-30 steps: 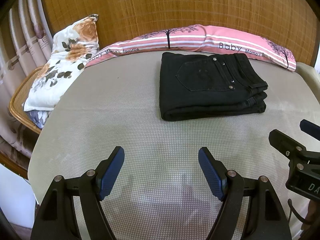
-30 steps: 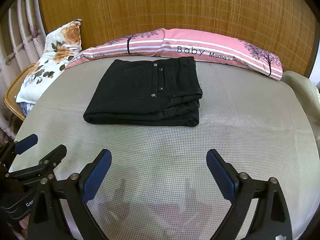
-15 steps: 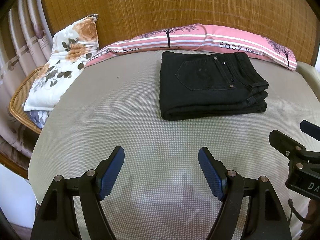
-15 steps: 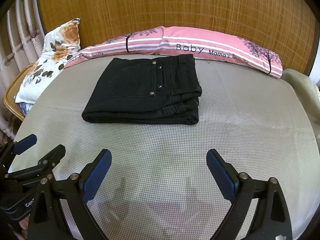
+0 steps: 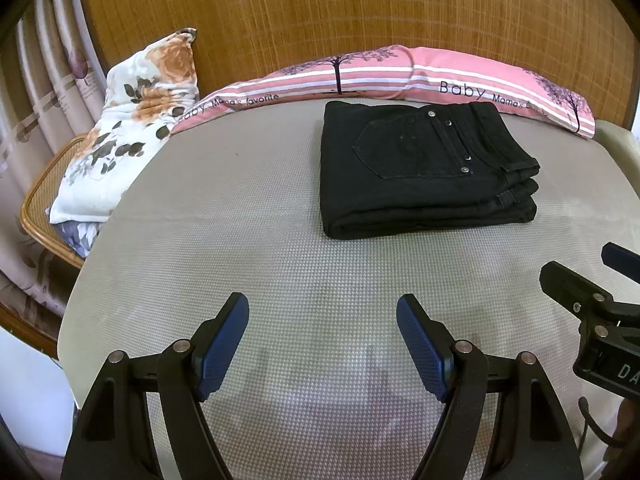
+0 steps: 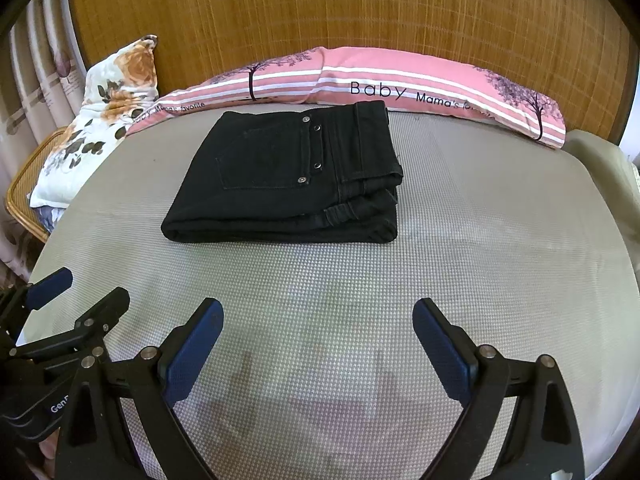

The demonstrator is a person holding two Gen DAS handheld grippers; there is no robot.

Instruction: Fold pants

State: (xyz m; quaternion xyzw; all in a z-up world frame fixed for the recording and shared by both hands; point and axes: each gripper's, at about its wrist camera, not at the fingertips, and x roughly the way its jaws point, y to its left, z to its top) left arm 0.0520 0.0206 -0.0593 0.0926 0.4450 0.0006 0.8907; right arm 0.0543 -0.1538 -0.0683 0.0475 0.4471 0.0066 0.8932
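Black pants lie folded into a thick rectangle on the grey mattress, back pocket up; they also show in the right wrist view. My left gripper is open and empty, held above the mattress well in front of the pants. My right gripper is open and empty too, at the same distance from them. The right gripper shows at the right edge of the left wrist view, and the left gripper at the left edge of the right wrist view.
A long pink striped pillow lies along the woven headboard behind the pants. A floral pillow leans at the back left over a rattan chair. Curtains hang at the left.
Both grippers have stayed open and nearly still. The views have shifted very slightly, so the pants sit a touch lower in the frames.
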